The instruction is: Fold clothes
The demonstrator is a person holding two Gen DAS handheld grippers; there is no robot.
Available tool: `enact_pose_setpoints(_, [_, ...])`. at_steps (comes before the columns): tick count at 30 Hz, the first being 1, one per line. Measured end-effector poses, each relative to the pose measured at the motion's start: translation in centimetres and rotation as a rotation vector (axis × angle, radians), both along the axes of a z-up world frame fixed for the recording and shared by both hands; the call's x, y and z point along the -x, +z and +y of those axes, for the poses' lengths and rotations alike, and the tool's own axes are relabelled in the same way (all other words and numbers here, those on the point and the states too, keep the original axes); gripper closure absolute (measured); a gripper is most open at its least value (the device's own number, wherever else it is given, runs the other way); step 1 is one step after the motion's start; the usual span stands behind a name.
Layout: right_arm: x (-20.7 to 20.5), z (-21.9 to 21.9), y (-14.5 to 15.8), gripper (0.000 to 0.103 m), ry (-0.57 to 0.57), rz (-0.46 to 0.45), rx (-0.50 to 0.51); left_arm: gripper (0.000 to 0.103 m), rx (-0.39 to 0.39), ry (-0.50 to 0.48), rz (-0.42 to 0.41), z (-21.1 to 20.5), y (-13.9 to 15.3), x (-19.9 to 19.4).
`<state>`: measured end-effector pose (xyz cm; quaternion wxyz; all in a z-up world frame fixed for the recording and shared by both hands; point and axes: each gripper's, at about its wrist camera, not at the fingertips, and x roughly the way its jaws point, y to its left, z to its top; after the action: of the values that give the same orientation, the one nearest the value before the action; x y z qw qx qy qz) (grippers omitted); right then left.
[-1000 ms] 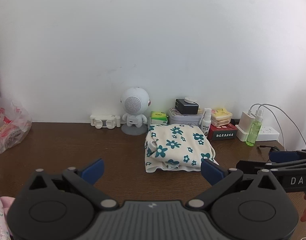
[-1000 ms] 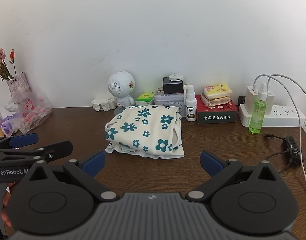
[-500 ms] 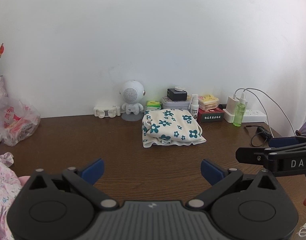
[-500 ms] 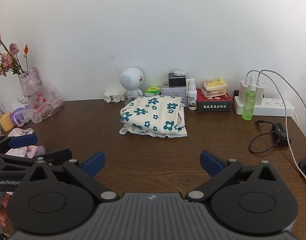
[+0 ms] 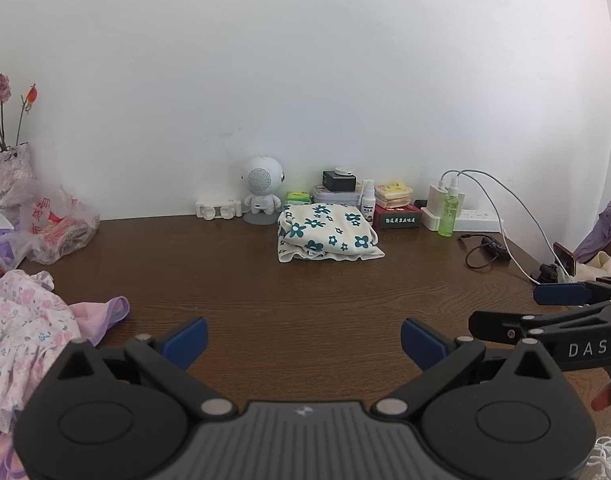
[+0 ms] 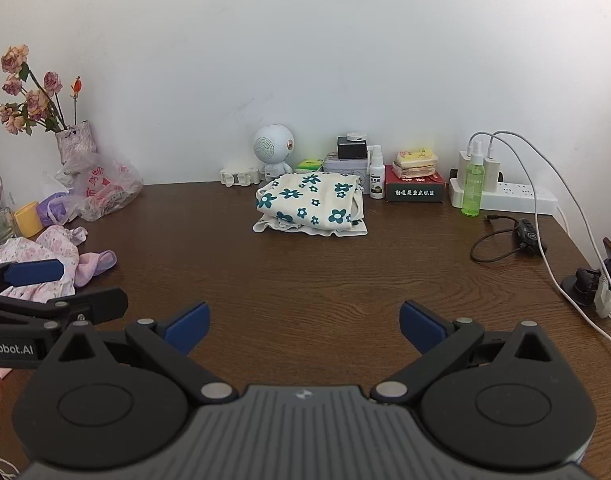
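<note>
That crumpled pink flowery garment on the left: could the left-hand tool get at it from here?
Probably yes. The crumpled pink floral garment lies uncovered on the brown wooden table, just left of the open left tool, nothing between them.

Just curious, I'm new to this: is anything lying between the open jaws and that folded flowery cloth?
Nothing: both wrist views show only bare brown table between each gripper and the folded floral garment.

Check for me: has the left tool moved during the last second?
Yes. The left tool has backed away: the folded floral garment and white speaker look farther off and smaller.
</note>
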<state>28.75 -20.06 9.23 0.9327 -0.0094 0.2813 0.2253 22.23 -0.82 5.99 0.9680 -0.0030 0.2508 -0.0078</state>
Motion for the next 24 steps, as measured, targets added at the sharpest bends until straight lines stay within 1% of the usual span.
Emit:
enact_pose_setpoints(7, [5.8,-0.4,-0.6,0.000,0.058,0.017,0.016,0.000,0.043,0.012,0.015,0.5,-0.8,5.2])
enact_pose_setpoints(9, [7.5,-0.6,-0.9,0.000,0.073,0.019,0.019,0.000,0.035,0.013,0.023,0.5,-1.3,6.4])
enact_pose_setpoints(12, [9.7,-0.8,-1.2,0.000,0.077,0.018,0.025,0.000,-0.004,0.020,0.040,0.3,-2.3,8.8])
enact_pose_setpoints(14, [11.3,-1.1,-1.5,0.000,0.081,0.019,0.021,0.000,-0.010,0.018,0.049,0.2,-3.0,10.3])
enact_pose_setpoints(17, [13.6,-1.4,-1.8,0.000,0.088,0.020,0.011,0.000,-0.007,0.010,0.064,0.3,-3.9,12.4])
enact_pose_setpoints(20, [15.4,-1.7,-2.2,0.000,0.094,0.015,0.002,0.000,0.017,0.005,0.086,0.5,-4.7,14.3])
enact_pose_setpoints(24, [17.5,-1.9,-2.5,0.000,0.095,-0.002,0.020,0.000,0.026,0.018,0.071,0.7,-5.0,16.5])
